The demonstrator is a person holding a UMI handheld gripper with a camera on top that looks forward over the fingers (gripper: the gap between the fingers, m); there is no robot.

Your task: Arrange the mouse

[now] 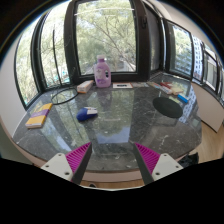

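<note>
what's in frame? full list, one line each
table: 1, grey marbled top, ahead of the tool
mouse: 1, blue and white, on the table, beyond the left finger
bottle: 1, pink with a white cap, far side of the table by the windows
box: 1, white, left of the bottle
block: 1, yellow, left edge of the table
cable: 1, dark, looped behind the mouse
mat: 1, dark, right side of the table
windows: several panes, trees outside
tool: 1, magenta pads, fingers open, holding nothing

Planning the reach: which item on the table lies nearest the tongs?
The blue mouse, just beyond the open tongs; the bottle stands farther back by the window.
</note>
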